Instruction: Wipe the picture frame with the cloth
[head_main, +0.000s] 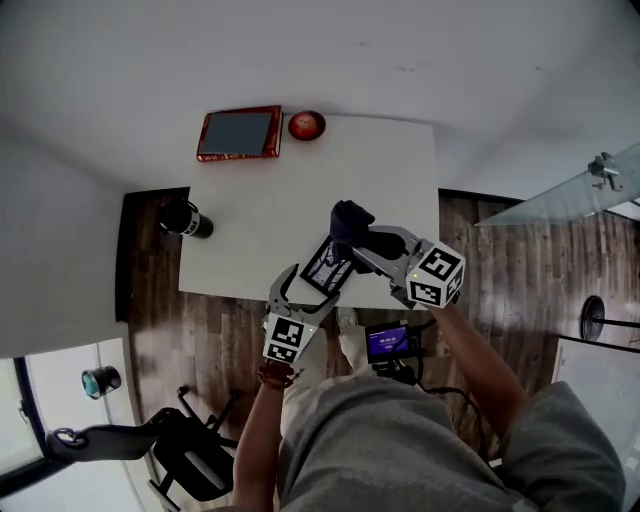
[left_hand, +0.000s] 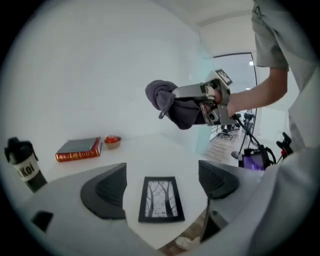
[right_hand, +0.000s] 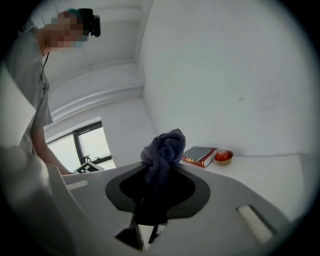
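**Both grippers above the table, cloth clamped in the right, frame lying flat below**

Head view. The white table (head_main: 400, 170) carries the picture frame (head_main: 328, 266) close to its near edge, face up. Its long axis runs on a diagonal from lower left to upper right, and part of it is covered by your grippers. Your left gripper (head_main: 300, 290) is just beside the frame with its jaws spread. Your right gripper (head_main: 362, 243) holds the dark cloth (head_main: 350, 222) bunched above the frame's far end. At the far edge lie a book (head_main: 240, 133) and a red bowl (head_main: 306, 124). A black bottle (head_main: 187, 220) stands at the left edge.

Left gripper view. The left gripper (left_hand: 162, 185) has its jaws wide apart, neither pad touching anything. Between them you see the picture frame (left_hand: 161, 199) flat on the table, black-edged, showing bare trees. Its long axis runs away from you, in line with the jaws. The bottle (left_hand: 22, 165) bears letters that appear to read "KOI". The book's (left_hand: 79, 149) spine shows no legible title. Above, the right gripper (left_hand: 182, 102) carries the cloth (left_hand: 167, 102) clear of the table.

Right gripper view. The right gripper (right_hand: 157, 187) has its jaws closed on the cloth (right_hand: 162, 155), which bulges above them. Beyond lie the book (right_hand: 200, 155) and the bowl (right_hand: 223, 157).
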